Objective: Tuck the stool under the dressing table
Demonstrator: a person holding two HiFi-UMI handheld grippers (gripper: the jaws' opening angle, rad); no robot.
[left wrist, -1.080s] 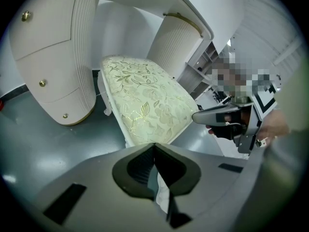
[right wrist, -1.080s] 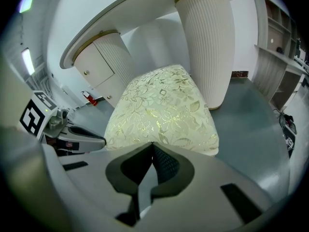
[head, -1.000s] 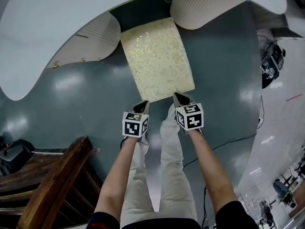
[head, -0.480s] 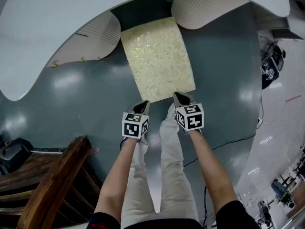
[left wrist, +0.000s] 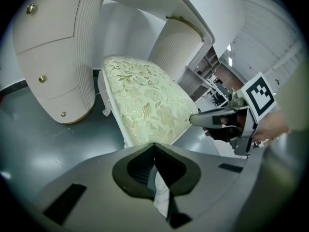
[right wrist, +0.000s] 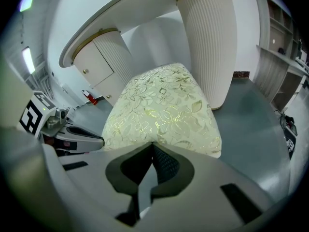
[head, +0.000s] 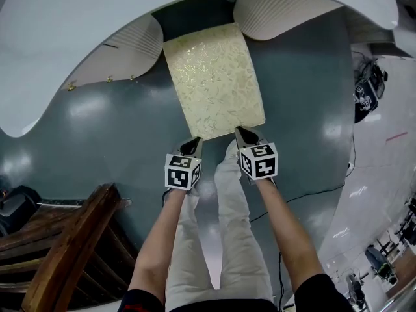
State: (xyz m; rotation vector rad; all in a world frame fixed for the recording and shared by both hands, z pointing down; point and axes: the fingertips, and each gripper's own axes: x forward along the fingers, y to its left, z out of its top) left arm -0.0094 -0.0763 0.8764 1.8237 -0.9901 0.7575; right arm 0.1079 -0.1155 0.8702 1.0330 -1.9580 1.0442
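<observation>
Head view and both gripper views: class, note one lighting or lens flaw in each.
Head view: pale glare patches on the grey floor, dressing table edge bowed. Left gripper view: black fisheye corners, left tongs soft. Right gripper view: stool brocade glints.

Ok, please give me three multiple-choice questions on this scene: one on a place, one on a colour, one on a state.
1. Where is the far end of the stool?
A) between the pedestals of the dressing table
B) on the tabletop
C) behind the person

2. What colour is the seat?
A) red
B) cream with gold flowers
C) black

3. The jaws of the left hand-held gripper and the right hand-held gripper are:
A) wide apart
B) holding a cloth
C) together, empty

Answers: 1 A, the head view shows it between them. 2 B, every view shows that pattern. 3 C, each gripper view shows closed jaws with nothing between.
</observation>
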